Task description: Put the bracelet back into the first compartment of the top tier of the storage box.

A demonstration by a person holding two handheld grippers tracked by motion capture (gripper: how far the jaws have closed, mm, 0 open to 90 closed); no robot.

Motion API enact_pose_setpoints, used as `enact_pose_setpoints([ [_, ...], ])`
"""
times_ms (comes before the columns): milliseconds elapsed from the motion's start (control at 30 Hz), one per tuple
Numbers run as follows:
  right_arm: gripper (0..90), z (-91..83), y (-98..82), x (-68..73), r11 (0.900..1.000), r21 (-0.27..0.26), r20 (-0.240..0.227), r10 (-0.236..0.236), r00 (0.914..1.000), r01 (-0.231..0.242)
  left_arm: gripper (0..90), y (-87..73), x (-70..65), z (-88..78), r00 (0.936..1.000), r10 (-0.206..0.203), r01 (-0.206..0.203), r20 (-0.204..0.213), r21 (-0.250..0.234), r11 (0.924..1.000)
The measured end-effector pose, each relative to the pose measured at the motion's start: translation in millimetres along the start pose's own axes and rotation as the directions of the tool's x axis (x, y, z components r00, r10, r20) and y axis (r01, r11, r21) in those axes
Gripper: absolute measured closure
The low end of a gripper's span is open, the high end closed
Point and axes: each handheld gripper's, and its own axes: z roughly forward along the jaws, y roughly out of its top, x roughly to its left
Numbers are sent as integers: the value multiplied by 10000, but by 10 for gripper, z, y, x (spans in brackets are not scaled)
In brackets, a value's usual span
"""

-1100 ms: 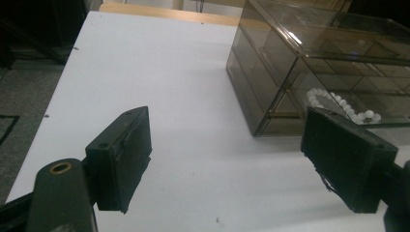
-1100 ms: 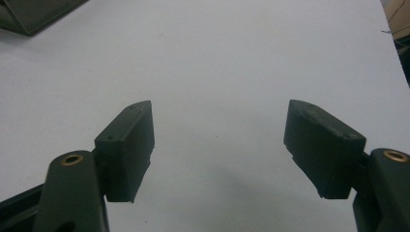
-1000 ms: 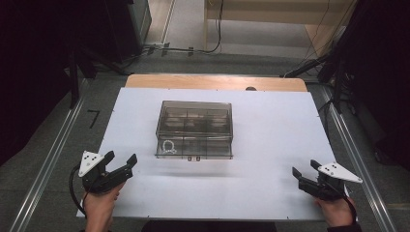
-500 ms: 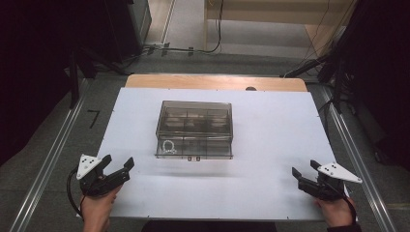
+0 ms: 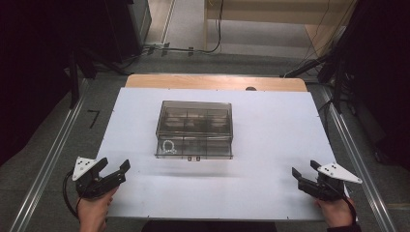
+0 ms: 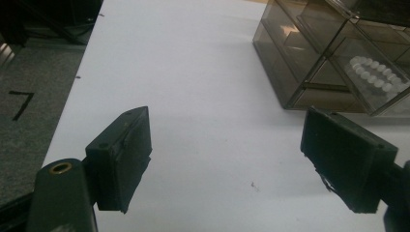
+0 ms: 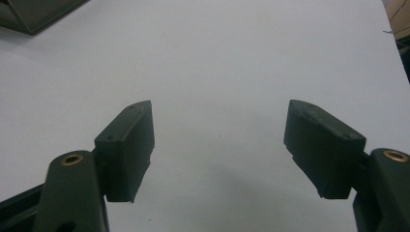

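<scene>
A smoky clear plastic compartment box stands shut on the middle of the white table top. A ring of white beads lies in its front left compartment. My left gripper is open near the front left corner of the table, apart from the box. In the left gripper view the open jaws frame bare table, with the box and bead ring ahead at the right. My right gripper is open at the front right, empty.
A wooden strip runs along the table's far edge. Metal rails flank the table on grey floor, with a mark "7" on the left. Dark stands and cables sit beyond the far corners. The box corner shows at upper left.
My left gripper has drifted slightly back toward the table's front left corner. The right gripper and the box have stayed put.
</scene>
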Motion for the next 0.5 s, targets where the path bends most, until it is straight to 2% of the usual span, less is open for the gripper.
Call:
enact_pose_setpoints([
  [500,252,0,2,7,10000,-13,2,-29,10000,29,188,-35,47,-17,10000,-71,72,-69,80,9999],
])
